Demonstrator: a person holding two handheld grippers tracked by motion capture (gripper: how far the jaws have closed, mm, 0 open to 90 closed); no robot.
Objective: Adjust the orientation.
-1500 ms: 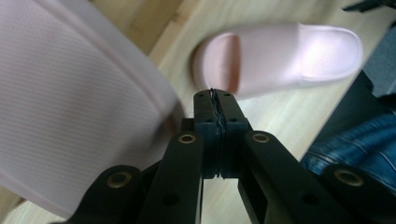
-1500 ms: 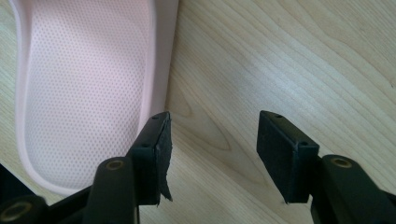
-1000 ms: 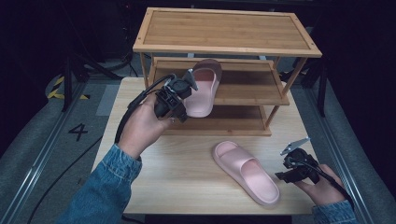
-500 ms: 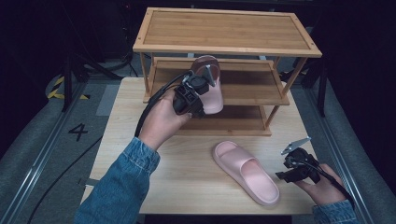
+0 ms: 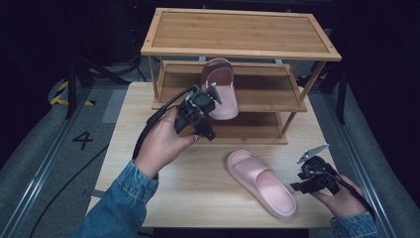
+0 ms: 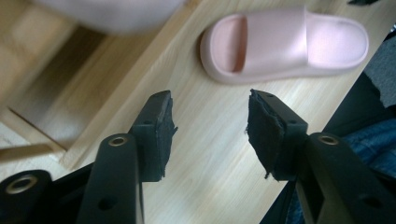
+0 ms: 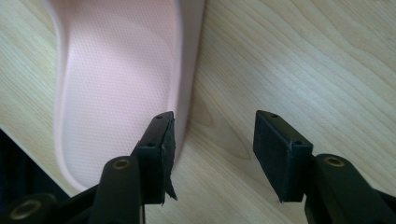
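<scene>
our left gripper (image 5: 210,96) has just opened its jaws, now empty, leaving one pink slipper (image 5: 220,89) on the rack's middle shelf (image 5: 262,94), while our right gripper (image 5: 309,171) waits open beside the second slipper (image 5: 261,182) on the table (image 5: 198,183).

Left hand (image 5: 163,144), denim sleeve, reaches forward and holds the left gripper (image 5: 210,106) just in front of the rack (image 5: 237,49); its jaws have just been opening, nothing between the pads (image 6: 161,123). Right hand (image 5: 341,196) sits low, well right of and nearer than the rack, right gripper (image 5: 297,181) jaws parted and closing slightly, gap empty.
</scene>
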